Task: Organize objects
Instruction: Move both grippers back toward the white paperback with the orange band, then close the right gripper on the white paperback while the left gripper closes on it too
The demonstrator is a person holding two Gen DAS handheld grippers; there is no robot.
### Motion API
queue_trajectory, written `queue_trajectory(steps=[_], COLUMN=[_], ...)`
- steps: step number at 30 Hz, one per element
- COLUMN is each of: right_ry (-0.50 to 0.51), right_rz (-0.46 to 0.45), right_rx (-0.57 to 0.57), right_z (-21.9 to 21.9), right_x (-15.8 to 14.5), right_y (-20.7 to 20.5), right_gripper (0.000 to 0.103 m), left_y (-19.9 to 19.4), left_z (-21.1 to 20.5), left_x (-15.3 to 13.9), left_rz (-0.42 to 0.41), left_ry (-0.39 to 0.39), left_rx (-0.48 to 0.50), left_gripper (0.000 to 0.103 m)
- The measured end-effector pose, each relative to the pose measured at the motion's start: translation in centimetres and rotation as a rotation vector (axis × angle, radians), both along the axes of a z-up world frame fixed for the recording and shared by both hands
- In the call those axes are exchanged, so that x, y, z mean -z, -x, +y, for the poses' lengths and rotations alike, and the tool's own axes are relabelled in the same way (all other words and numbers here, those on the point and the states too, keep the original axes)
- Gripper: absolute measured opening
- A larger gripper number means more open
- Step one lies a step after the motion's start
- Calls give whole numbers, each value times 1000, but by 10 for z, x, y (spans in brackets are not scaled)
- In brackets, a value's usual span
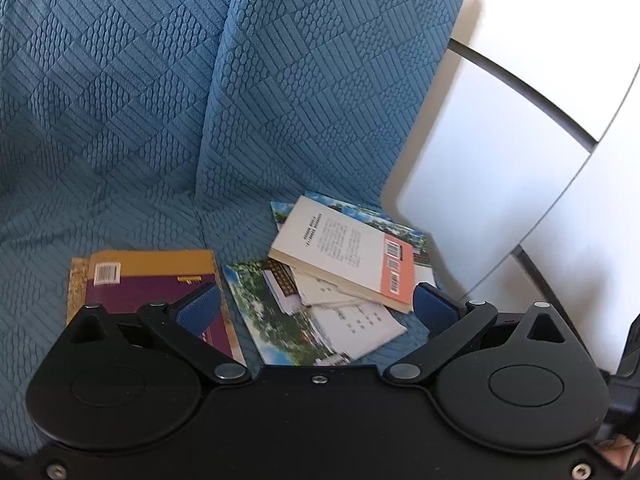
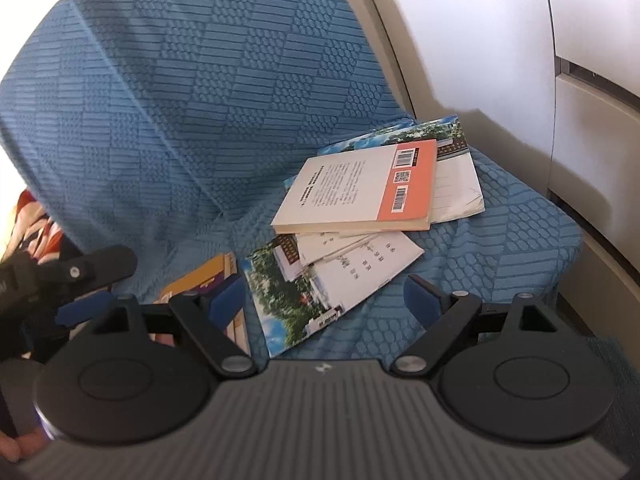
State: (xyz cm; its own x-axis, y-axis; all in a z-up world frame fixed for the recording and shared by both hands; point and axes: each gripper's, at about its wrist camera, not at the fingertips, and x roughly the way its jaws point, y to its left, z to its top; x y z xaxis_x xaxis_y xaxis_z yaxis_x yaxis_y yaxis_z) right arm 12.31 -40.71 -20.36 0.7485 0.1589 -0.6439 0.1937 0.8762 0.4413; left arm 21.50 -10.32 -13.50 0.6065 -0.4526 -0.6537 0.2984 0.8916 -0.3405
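Several books lie scattered on a seat under a blue textured cover. A white book with an orange strip and barcodes rests on top of thin photo-cover booklets. To the left lies a purple and yellow book. My left gripper is open, hovering just short of the books with nothing between its blue pads. My right gripper is open too, above the near booklet's edge. In the right wrist view the left gripper shows at the far left.
The cushioned backrest rises behind the books. White panels with dark seams stand close on the right of the seat. An orange striped cloth shows past the seat's left side.
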Motion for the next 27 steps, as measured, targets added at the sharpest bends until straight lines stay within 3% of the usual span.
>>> queue_trajectory(steps=[12, 18, 27], right_ry=[-131, -145, -133], right_rz=[22, 27, 74], right_rx=[118, 187, 195], right_z=[-34, -46, -57], right_x=[21, 38, 60], right_y=[-44, -62, -90], right_gripper=[87, 87, 87], left_y=[-45, -66, -96], left_z=[-13, -21, -29], left_x=[32, 52, 79], left_rz=[68, 107, 182], left_ry=[13, 49, 61], left_rx=[-5, -23, -38], left_gripper=[102, 102, 102])
